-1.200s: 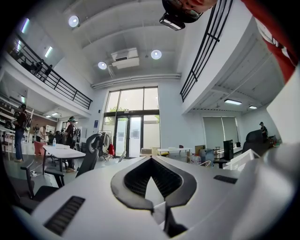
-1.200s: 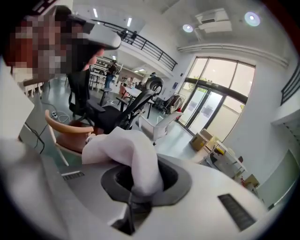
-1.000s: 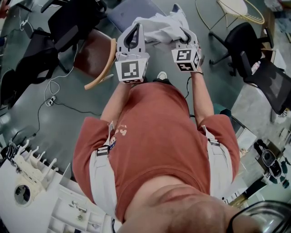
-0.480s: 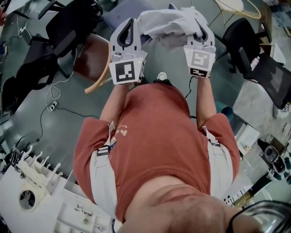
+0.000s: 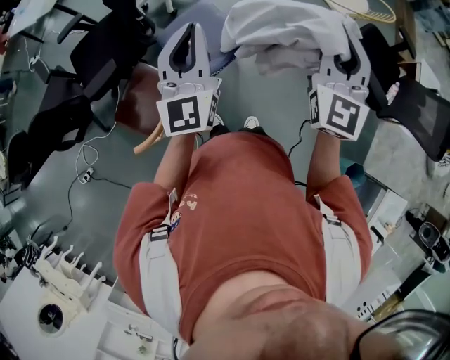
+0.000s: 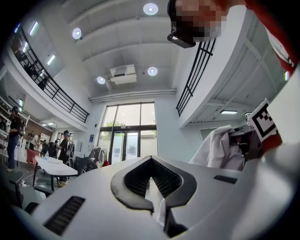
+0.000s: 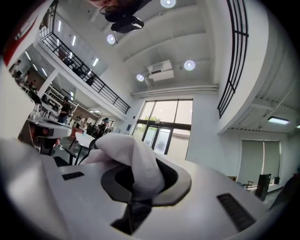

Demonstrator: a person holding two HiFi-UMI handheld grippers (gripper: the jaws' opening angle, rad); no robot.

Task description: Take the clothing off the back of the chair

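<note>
With your left gripper (image 5: 191,29) and right gripper (image 5: 349,53) both pinched shut on the white clothing (image 5: 281,31), lift evenly, well clear of the chair (image 5: 140,95).

Tall, white and bright all round me.
Under me lies a grey-green floor (image 5: 98,211) with a thin cable (image 5: 68,204) trailing across it and black office chairs (image 5: 105,42) on both sides. Ahead I see tall glass doors (image 6: 129,131) letting in daylight, a white table (image 6: 54,167) to their left, and a balcony (image 6: 51,89) with a dark rail running along the left side. Round lights (image 6: 151,8) dot the white ceiling (image 6: 108,42), with an air unit (image 6: 122,74) fixed under it.
</note>
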